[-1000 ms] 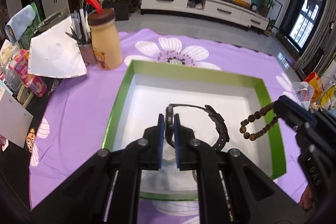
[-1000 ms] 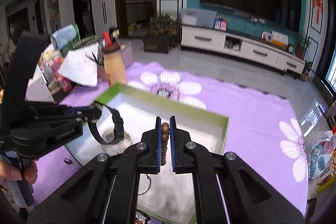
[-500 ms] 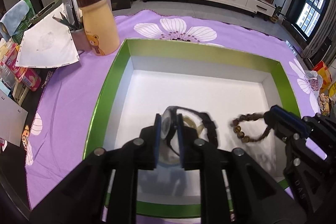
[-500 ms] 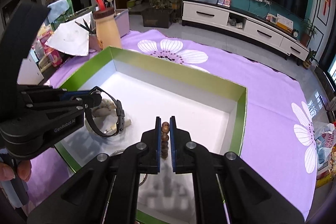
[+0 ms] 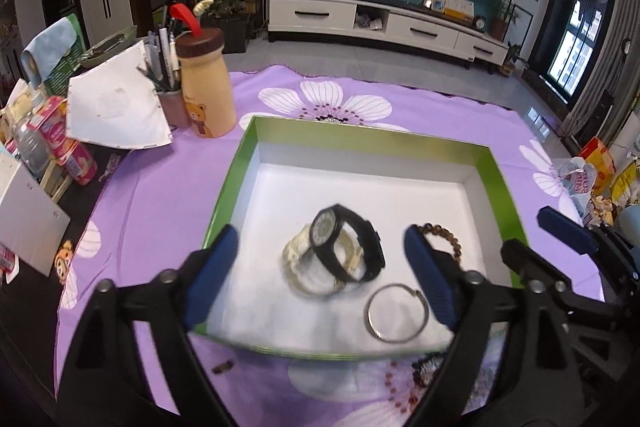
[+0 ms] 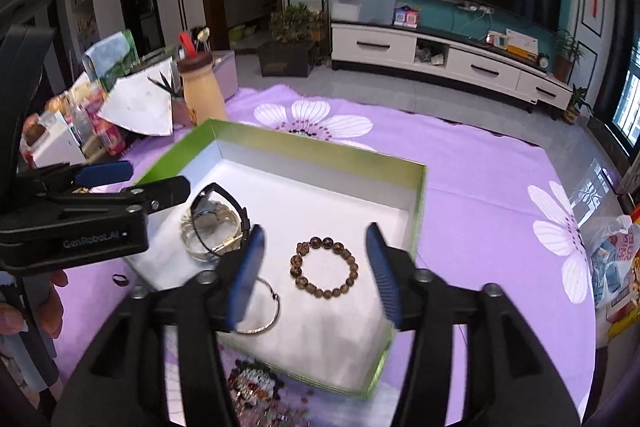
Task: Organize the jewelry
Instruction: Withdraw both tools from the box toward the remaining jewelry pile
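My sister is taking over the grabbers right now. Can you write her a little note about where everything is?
Left gripper: open, empty, above the box.
Right gripper: open, empty, above the brown bead bracelet.
In the green-rimmed white box: black wristwatch lying on a cream bracelet, thin silver bangle, and the bead bracelet.
Left: a small dark ring and beaded pieces sit on the purple cloth outside the box.

In the right wrist view, the left finger [image 6: 245, 277] covers part of the ring [image 6: 262, 309], and a blurred beaded piece [image 6: 252, 393] sits low in the frame. In the left wrist view, the right finger [image 5: 430, 279] hides half the bracelet [image 5: 444, 237]; a speck [image 5: 223, 367] at lower left is too small to tell.
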Motion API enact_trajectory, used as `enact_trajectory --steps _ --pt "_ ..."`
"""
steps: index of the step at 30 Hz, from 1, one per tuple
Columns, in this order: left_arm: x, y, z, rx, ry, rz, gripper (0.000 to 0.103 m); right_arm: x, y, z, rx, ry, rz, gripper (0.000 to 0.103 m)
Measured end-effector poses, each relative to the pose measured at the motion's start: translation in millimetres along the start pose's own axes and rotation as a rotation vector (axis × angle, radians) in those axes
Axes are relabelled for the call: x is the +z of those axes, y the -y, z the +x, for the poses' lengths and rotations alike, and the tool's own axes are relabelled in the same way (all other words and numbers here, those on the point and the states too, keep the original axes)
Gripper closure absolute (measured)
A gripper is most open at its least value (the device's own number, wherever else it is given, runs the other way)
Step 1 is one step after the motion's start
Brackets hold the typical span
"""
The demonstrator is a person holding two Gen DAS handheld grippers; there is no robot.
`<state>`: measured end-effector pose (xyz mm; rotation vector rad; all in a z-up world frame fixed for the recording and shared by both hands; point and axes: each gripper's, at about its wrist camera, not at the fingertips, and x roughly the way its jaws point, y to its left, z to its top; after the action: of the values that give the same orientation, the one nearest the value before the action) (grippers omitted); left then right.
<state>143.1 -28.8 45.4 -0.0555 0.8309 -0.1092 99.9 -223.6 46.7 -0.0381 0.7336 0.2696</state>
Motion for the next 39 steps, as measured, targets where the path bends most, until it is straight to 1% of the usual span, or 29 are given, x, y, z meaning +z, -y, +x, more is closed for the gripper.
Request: enact_trajectory --steps 1,2,4,7,9,12,18,22,24,27,30,33,38,39 --pt "-2.4 -0.8 -3.2 -0.001 0.000 -0.004 0.011 -2.9 0.7 -6.3 0.001 0.004 0.008 0.039" --pt "-7.4 -4.2 -8.4 -0.002 0.000 -0.014 0.010 -6.1 1.3 -13.0 0.004 0.008 0.016 0.037" --pt "-19.2 -11.8 -19.5 -0.014 0.002 -0.046 0.004 -12.9 2.3 -25.5 0.012 0.018 0.032 0.034" --pt "-36.5 -23.8 -30.3 -0.024 -0.008 -0.087 0.004 -27.2 0.7 -41.4 0.035 0.022 0.058 0.032" --pt "-55.1 -33.8 -38.0 -0.022 -0.021 -0.116 0.004 -39.5 -3.2 -49.4 0.053 0.013 0.065 0.032" --pt "-81.8 -44.1 -44.1 -0.016 -0.042 -0.130 0.004 -58.9 -11.2 -56.9 0.081 -0.020 0.064 0.032" --pt "-132.9 -85.4 -49.7 -0.017 -0.086 -0.197 0.004 -93.4 -32.1 -60.0 0.106 -0.076 0.010 0.032" --pt "-156.8 -110.5 -52.7 0.024 -0.109 -0.226 0.004 -110.9 -42.8 -61.5 0.102 -0.082 -0.038 0.033" --pt "-162.6 -115.3 -52.4 0.039 -0.119 -0.234 0.004 -117.4 -45.1 -61.1 0.116 -0.089 -0.052 0.032" --pt "-165.4 -118.4 -53.0 0.038 -0.121 -0.232 0.004 -126.6 -49.7 -60.4 0.126 -0.107 -0.071 0.033" --pt "-164.8 -114.2 -52.9 0.033 -0.117 -0.219 0.004 -133.4 -52.8 -59.9 0.141 -0.120 -0.100 0.033" --pt "-161.7 -106.3 -49.2 0.021 -0.114 -0.198 0.004 -134.9 -51.7 -59.1 0.148 -0.116 -0.106 0.033" --pt "-159.5 -98.4 -42.1 0.008 -0.123 -0.183 0.006 -134.0 -41.5 -51.8 0.146 -0.123 -0.085 0.046" --pt "-158.8 -97.5 -41.1 0.006 -0.125 -0.181 0.007 -133.9 -39.3 -50.9 0.144 -0.125 -0.083 0.050"
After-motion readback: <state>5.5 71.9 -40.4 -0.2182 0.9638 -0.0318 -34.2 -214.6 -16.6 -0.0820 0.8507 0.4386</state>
